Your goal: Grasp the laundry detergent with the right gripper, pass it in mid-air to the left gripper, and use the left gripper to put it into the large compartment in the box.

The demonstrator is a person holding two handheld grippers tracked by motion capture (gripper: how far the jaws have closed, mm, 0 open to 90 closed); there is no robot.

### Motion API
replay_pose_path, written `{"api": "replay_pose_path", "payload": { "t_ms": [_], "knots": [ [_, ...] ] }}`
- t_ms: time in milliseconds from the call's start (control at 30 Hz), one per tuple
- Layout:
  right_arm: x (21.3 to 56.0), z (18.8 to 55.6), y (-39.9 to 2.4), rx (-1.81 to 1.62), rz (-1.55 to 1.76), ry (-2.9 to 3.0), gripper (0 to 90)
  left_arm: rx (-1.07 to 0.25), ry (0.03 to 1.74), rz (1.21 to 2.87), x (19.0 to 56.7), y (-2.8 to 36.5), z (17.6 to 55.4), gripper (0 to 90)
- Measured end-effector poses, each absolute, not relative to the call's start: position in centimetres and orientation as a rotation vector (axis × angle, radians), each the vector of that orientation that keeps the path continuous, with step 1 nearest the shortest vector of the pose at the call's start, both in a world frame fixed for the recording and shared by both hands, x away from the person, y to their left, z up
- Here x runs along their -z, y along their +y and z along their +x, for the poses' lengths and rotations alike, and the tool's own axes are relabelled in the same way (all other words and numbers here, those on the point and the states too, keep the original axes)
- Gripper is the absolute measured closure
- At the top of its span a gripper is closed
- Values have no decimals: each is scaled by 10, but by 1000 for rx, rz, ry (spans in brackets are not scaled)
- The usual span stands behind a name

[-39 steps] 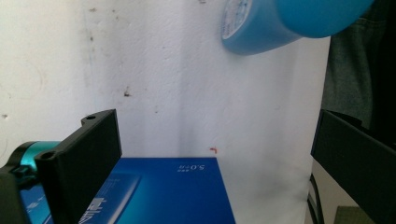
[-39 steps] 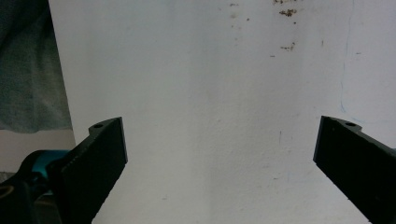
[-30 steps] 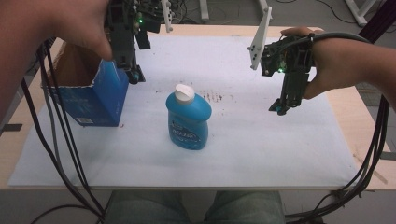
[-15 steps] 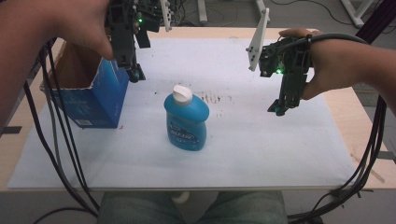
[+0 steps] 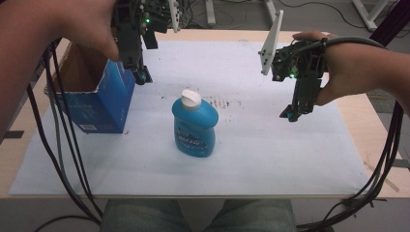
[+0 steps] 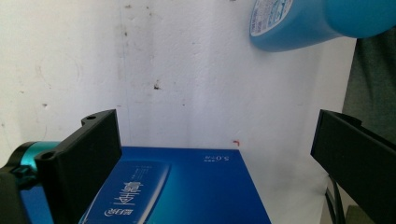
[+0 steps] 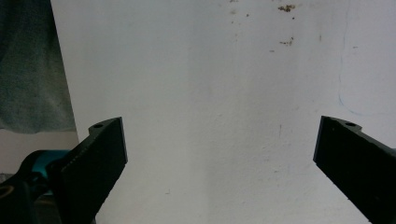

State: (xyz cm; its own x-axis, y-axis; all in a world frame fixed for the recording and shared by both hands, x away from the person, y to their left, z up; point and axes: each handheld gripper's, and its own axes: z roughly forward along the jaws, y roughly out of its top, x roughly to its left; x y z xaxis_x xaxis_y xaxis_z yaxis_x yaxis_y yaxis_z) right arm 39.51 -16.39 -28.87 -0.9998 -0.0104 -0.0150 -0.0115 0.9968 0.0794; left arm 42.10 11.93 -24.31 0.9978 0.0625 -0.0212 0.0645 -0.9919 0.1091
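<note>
A white paper sheet (image 5: 251, 159) covers most of the light wooden table (image 5: 360, 108) across the middle of the high view. At the left of that view stands an open-topped blue cardboard box (image 5: 99, 104), upright, its brown inside facing up. The left gripper (image 5: 140, 75) hangs at the upper left, just beside the box's upper right corner; whether it touches the cardboard cannot be told. In the left gripper view its jaws stand wide apart with nothing between them, the box's printed blue face (image 6: 177, 186) lying below them at the bottom of the frame. The right gripper (image 5: 290, 115) hovers at the right of the high view, above bare paper, its jaws likewise spread wide and empty. In the centre stands a blue plastic bottle with a white cap (image 5: 195, 125), long axis upright, cap uppermost, well apart from both grippers.
</note>
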Motion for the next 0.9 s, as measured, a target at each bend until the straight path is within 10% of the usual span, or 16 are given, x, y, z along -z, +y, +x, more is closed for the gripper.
{"api": "replay_pose_path", "payload": {
  "t_ms": [900],
  "knots": [
    [322,344,-153,-657,151,3101,17,27,58,3036,241,123,412,17]
  ]
}}
